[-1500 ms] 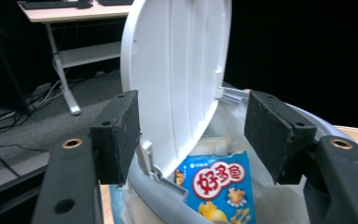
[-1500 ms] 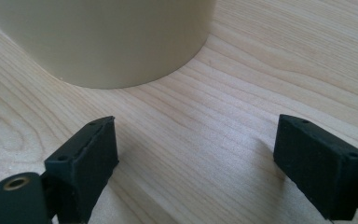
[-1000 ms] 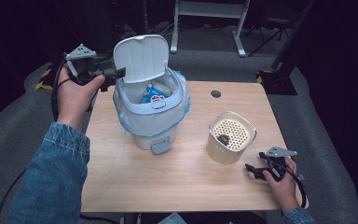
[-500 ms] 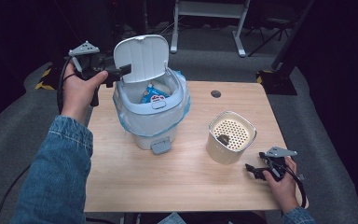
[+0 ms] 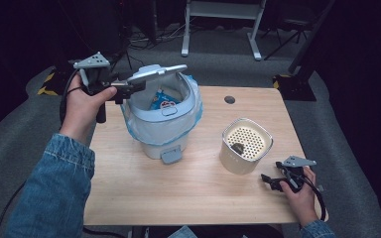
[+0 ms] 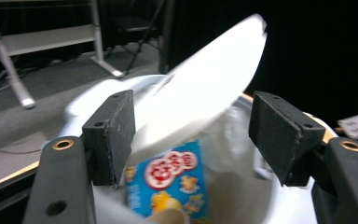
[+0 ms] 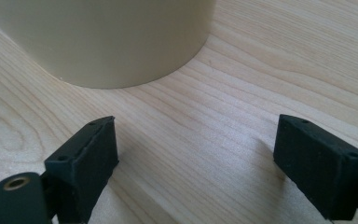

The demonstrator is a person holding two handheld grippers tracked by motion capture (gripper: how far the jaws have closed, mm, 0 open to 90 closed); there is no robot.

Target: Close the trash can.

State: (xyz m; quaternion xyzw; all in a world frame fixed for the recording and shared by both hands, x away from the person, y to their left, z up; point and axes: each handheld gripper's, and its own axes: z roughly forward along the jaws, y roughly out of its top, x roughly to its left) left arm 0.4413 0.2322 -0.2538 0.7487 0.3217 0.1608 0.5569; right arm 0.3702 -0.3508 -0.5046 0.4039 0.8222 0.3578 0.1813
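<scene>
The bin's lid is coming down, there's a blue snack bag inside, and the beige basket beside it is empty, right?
Not quite: the basket isn't empty. The high view shows a small dark thing lying in it. The rest holds: the bin has its lid tilted partway over the opening by the left claw, and the left gripper view shows the blue snack bag inside.

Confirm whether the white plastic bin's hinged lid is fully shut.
No, the white plastic bin's hinged lid stands tilted above the rim, leaving the blue snack packet inside visible.
</scene>
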